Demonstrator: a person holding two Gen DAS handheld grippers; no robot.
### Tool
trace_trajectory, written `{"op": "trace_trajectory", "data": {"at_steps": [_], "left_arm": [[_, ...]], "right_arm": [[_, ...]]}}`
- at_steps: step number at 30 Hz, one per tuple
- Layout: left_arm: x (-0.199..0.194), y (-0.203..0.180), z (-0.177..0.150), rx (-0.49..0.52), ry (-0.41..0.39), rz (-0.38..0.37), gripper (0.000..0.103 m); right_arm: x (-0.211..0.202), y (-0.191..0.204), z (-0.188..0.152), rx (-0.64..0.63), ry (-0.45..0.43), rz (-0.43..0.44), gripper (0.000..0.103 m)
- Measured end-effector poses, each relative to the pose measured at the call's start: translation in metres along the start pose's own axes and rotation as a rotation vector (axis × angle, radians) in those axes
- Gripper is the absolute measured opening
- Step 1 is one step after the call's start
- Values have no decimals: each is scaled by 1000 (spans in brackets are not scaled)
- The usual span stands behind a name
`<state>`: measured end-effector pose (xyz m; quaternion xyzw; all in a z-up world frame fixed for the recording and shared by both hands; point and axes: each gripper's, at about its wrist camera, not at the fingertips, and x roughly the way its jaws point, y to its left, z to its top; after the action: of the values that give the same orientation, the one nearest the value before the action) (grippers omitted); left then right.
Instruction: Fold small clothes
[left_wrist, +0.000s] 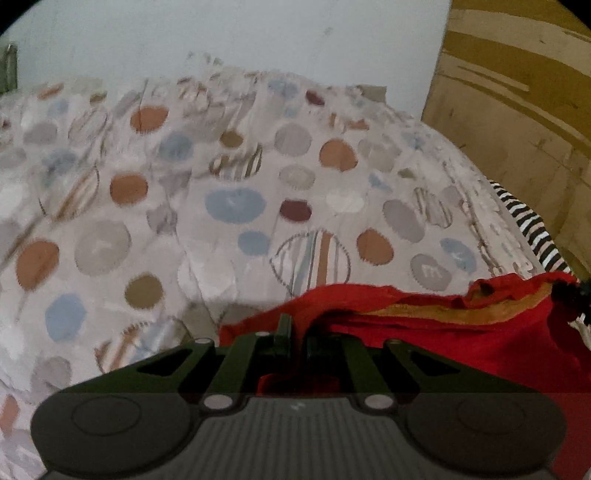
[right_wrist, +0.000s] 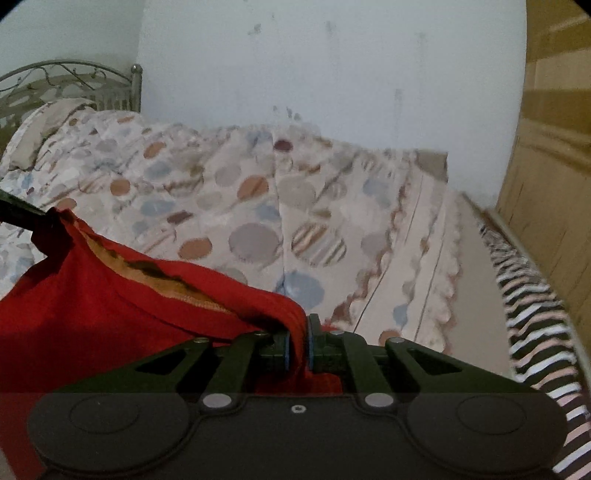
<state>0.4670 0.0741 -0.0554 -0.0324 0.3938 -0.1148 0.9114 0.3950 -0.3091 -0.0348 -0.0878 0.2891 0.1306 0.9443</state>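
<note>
A small red garment (left_wrist: 443, 332) with an orange-brown waistband hangs stretched between both grippers above the bed. My left gripper (left_wrist: 297, 332) is shut on one corner of it, its fingertips partly hidden by the cloth. In the right wrist view the red garment (right_wrist: 110, 306) sags to the left, and my right gripper (right_wrist: 299, 343) is shut on its other corner, red cloth pinched between the blue pads (right_wrist: 286, 350). The other gripper's dark tip (right_wrist: 33, 218) shows at the far left, holding the opposite corner.
A bed with a spotted cover (left_wrist: 229, 192) lies below and ahead, against a white wall (right_wrist: 332, 74). A black-and-white striped cloth (right_wrist: 532, 325) lies along the bed's right edge. A wooden wardrobe (left_wrist: 517, 110) stands at the right. A metal headboard (right_wrist: 74, 85) and a pillow sit at the far left.
</note>
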Motion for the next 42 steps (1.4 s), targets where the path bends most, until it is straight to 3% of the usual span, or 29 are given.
{"op": "trace_trajectory", "data": {"at_steps": [8,10,12,13,15,16,18,19,21,23,29,33,37,42], "left_arm": [[10,20,5,-117,45,-50,19],[11,26,8,-162,47,-62,28],[10,31,12,-192,41,-55,51],[8,33,14,-206,21,-44,56],[4,39,18,-225,-9,-30,71],[1,41,19,-232,-19,-31,74],[-5,46,20,-247,-41,-24,87],[-9,48,19,-245,-52,-15,89],[-18,47,14,-224,-73,-3,96],[-26,42,3,-185,-98,6,101],[-34,20,-37,-82,-94,-7,102],[-28,9,-54,-29,-83,55,102],[-18,11,-54,-23,-72,129,102],[-14,31,-43,-117,-83,157,102]], "right_arm": [[24,-11,-8,42,21,16,21],[24,-15,-9,54,15,9,21],[22,-19,-9,63,12,2,23],[21,-21,-10,74,11,1,25],[18,-25,-13,88,9,3,37],[16,-26,-15,93,6,0,43],[11,-31,-18,110,-6,2,63],[6,-34,-21,128,-19,11,68],[-3,-43,-26,172,-59,45,89],[-10,-49,-31,209,-85,86,99],[-4,-41,-35,158,-49,76,100],[14,-33,-33,127,-31,3,100],[41,-40,-25,118,-9,-187,100],[62,-72,-14,223,-13,-385,99]]}}
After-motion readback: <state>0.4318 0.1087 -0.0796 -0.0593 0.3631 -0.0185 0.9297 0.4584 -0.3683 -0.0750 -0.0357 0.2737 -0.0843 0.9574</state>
